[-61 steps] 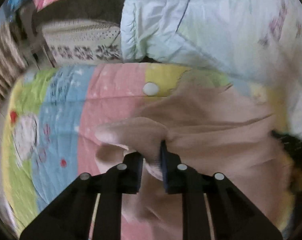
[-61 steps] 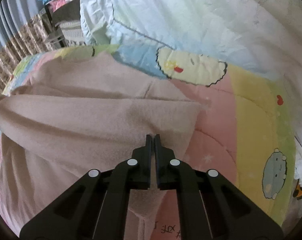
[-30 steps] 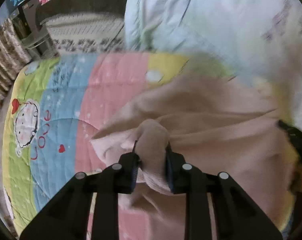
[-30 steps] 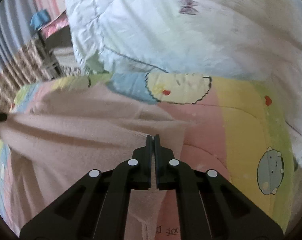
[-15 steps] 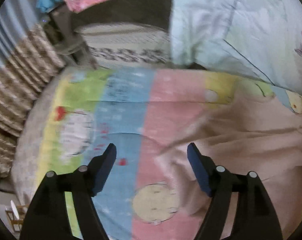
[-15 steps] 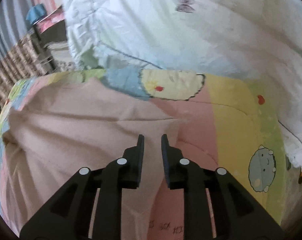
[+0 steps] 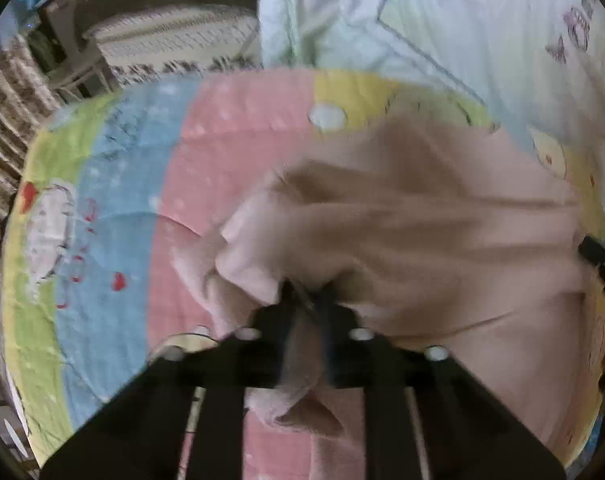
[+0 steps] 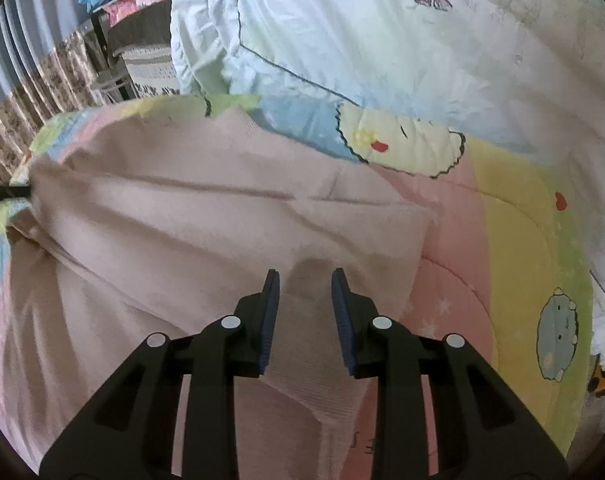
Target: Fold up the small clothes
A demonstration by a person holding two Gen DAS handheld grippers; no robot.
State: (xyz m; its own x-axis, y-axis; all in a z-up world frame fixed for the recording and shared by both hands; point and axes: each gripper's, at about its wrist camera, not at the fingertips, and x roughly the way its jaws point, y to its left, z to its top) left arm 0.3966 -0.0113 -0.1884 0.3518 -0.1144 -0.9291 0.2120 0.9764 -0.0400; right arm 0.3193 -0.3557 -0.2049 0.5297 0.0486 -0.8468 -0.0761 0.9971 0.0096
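— Where is the pink garment (image 8: 190,240) lying?

— It is spread over the cartoon-print quilt (image 8: 514,248), filling the centre and left of the right wrist view. In the left wrist view it (image 7: 442,232) takes up the centre and right, bunched and blurred near the bottom middle.

— What is the left gripper (image 7: 306,300) doing?

— Its jaws have just snapped closed, and they are clenched on a bunched fold of the pink garment at the lower centre of its own frame. The cloth pulls into ridges running away from the pinch.

— And the right gripper (image 8: 304,280)?

— Its jaws have just been opening and now stand apart above the pink garment at the lower centre of its frame. The cloth lies beneath the gap, but the blue pads (image 8: 269,320) do not press on it, so it is released.

— Anything behind?

— A pale crumpled duvet (image 8: 382,32) fills the top of both frames.
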